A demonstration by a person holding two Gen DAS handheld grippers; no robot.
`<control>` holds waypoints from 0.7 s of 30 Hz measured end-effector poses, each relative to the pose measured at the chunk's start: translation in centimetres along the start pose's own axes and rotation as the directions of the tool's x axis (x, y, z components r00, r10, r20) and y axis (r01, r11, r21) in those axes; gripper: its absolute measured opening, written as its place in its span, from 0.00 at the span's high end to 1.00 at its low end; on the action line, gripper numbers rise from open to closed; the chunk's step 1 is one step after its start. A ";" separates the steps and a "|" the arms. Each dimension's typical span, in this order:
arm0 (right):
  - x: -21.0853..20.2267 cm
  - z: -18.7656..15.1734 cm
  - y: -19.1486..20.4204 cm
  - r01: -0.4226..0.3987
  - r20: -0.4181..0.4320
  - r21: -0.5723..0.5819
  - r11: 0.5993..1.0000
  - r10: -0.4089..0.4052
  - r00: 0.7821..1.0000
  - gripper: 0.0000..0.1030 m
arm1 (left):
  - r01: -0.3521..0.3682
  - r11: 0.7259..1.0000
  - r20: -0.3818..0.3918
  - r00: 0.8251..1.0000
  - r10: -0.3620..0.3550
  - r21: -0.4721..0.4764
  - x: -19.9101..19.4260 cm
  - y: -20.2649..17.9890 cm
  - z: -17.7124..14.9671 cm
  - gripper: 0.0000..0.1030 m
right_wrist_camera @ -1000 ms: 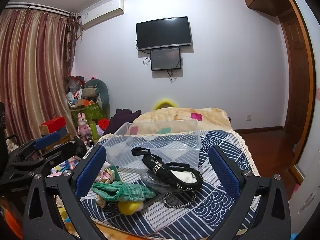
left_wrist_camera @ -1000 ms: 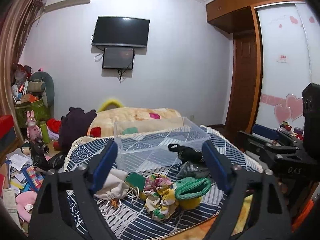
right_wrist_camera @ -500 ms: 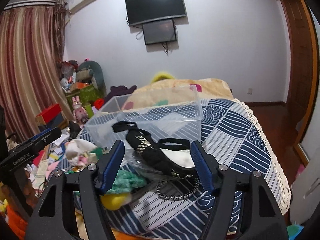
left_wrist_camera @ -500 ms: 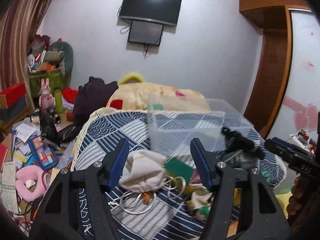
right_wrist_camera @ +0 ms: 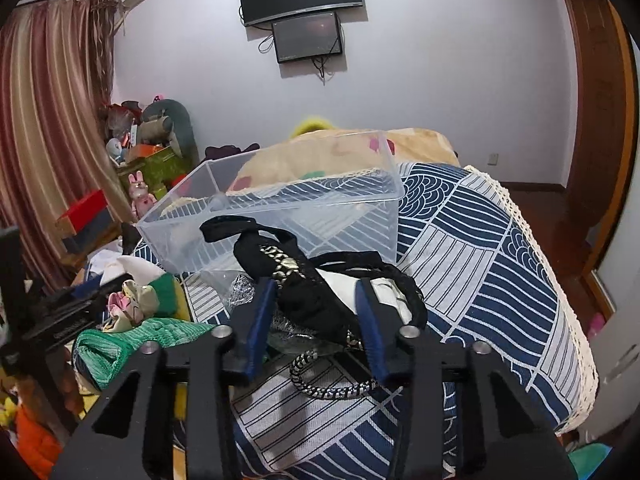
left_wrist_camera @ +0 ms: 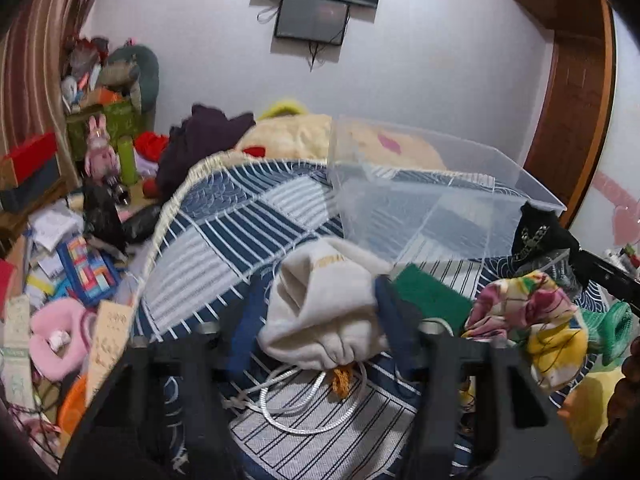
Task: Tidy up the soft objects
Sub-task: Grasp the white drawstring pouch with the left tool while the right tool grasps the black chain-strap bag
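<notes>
A cream drawstring pouch [left_wrist_camera: 326, 308] lies on the blue patterned bed cover [left_wrist_camera: 224, 232]. My left gripper [left_wrist_camera: 316, 304] straddles it, jaws part open, one finger on each side. A black bag with a chain strap [right_wrist_camera: 316, 292] lies in front of the clear plastic bin [right_wrist_camera: 288, 216]. My right gripper [right_wrist_camera: 316, 300] straddles the black bag, jaws part open. A floral cloth [left_wrist_camera: 532, 320], a green knit item [right_wrist_camera: 136, 340] and a green pad [left_wrist_camera: 432, 292] lie between the two. The bin [left_wrist_camera: 440, 192] holds nothing that I can see.
A beige pillow [right_wrist_camera: 340, 148] and dark purple plush [left_wrist_camera: 208, 140] lie at the bed's far end. Toys, books and boxes [left_wrist_camera: 60, 240] clutter the floor at left. A wooden door [left_wrist_camera: 568, 92] is at right. Bare cover [right_wrist_camera: 480, 248] lies right of the bag.
Both grippers have moved forward and down onto the bed and narrowed. The left now flanks the cream pouch, the right flanks the black bag.
</notes>
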State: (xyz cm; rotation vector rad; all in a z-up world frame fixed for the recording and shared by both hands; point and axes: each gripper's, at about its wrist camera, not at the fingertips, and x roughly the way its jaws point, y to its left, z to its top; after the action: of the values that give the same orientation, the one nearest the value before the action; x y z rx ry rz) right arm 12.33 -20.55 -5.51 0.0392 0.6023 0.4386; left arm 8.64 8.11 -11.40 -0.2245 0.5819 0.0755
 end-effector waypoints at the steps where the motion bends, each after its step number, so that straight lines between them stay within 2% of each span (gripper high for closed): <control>1: 0.0 0.0 -0.1 -0.007 -0.002 0.007 1.000 0.007 1.000 0.71 | 0.014 1.000 -0.010 1.000 -0.014 -0.014 0.2 0.2 -0.1 0.64; 3: 0.3 0.0 -0.3 -0.017 -0.004 0.017 1.000 0.017 1.000 0.77 | 0.019 1.000 -0.014 1.000 -0.020 -0.018 0.1 0.0 -0.1 0.73; 6: 0.1 0.0 -0.3 -0.019 0.002 0.018 1.000 0.019 1.000 0.85 | 0.020 1.000 0.004 1.000 -0.020 0.015 -0.5 -0.6 -0.1 0.81; 11: -0.9 0.3 0.3 -0.013 0.039 -0.001 1.000 0.013 0.999 0.87 | 0.015 0.998 0.055 0.998 -0.019 0.064 -2.2 -1.6 0.3 0.83; 21: -4.3 3.0 -0.2 0.005 0.137 -0.015 1.000 -0.003 0.991 0.88 | 0.064 0.996 0.140 0.987 -0.072 0.057 -4.8 -1.9 3.5 0.83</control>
State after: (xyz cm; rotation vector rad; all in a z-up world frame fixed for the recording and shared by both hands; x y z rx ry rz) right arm 10.97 -22.24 -0.76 0.0525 0.4641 0.4331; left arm 6.74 7.02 -5.52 -0.1862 0.4330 0.0099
